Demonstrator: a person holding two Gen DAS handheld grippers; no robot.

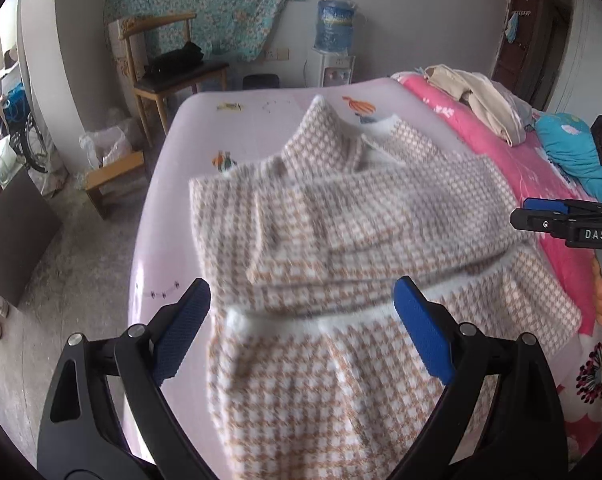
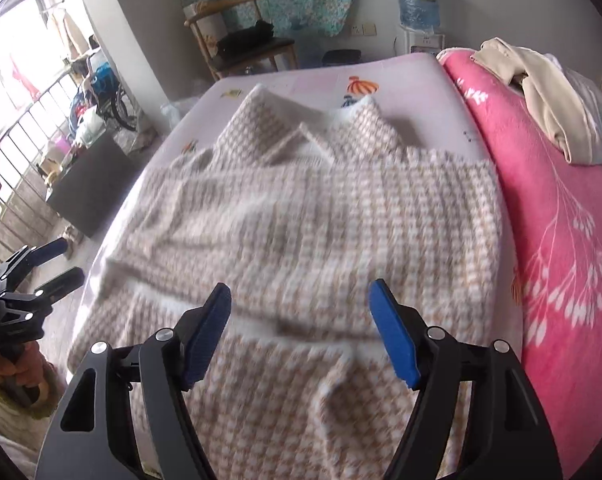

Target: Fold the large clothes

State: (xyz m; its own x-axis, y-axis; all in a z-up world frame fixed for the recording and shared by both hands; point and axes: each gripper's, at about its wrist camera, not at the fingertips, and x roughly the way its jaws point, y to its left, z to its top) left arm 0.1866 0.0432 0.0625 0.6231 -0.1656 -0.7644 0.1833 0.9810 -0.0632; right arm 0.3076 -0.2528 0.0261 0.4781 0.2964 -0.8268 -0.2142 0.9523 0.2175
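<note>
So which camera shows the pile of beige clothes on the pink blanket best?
The right wrist view: the pile of beige clothes lies large and fully visible on the pink blanket. The left wrist view shows it smaller, near the far edge.

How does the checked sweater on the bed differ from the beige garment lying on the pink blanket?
The checked sweater is patterned in tan and white; the beige garment is plain. The sweater lies spread and partly folded on the pale sheet; the beige garment sits bunched in a heap on the pink blanket. The sweater looks fuzzy, the beige garment smooth. Both rest untouched.
</note>
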